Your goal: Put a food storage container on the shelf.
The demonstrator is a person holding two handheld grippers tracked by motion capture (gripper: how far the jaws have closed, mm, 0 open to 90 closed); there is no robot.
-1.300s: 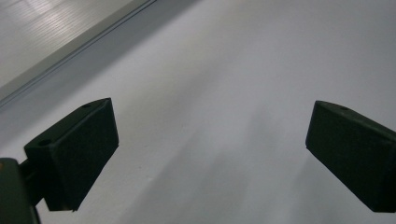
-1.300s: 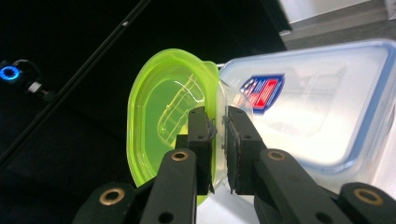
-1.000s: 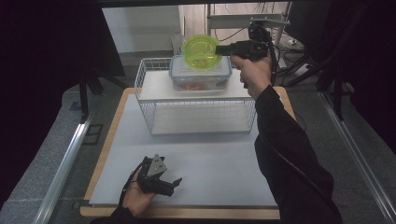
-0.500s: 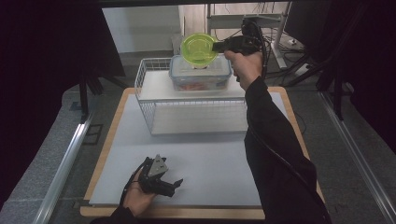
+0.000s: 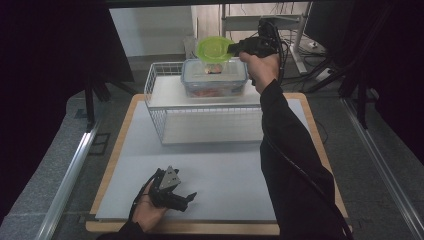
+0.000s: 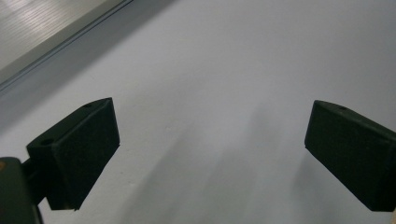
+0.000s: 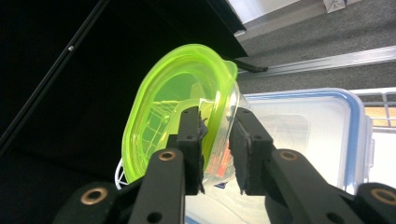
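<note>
Right gripper (image 5: 231, 48): top middle, pinching the green bowl (image 5: 214, 49) above the clear box (image 5: 215, 77).
Left gripper (image 5: 191, 196): bottom left, jaws wide apart, holding nothing.

Wooden-edged table (image 5: 113, 170) with white top, metal rail (image 5: 65, 187) (left side), dark curtain (image 5: 55, 45)

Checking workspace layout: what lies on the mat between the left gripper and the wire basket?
Nothing: in the high view the white mat is bare from the left gripper, near the front edge, to the wire basket.
</note>
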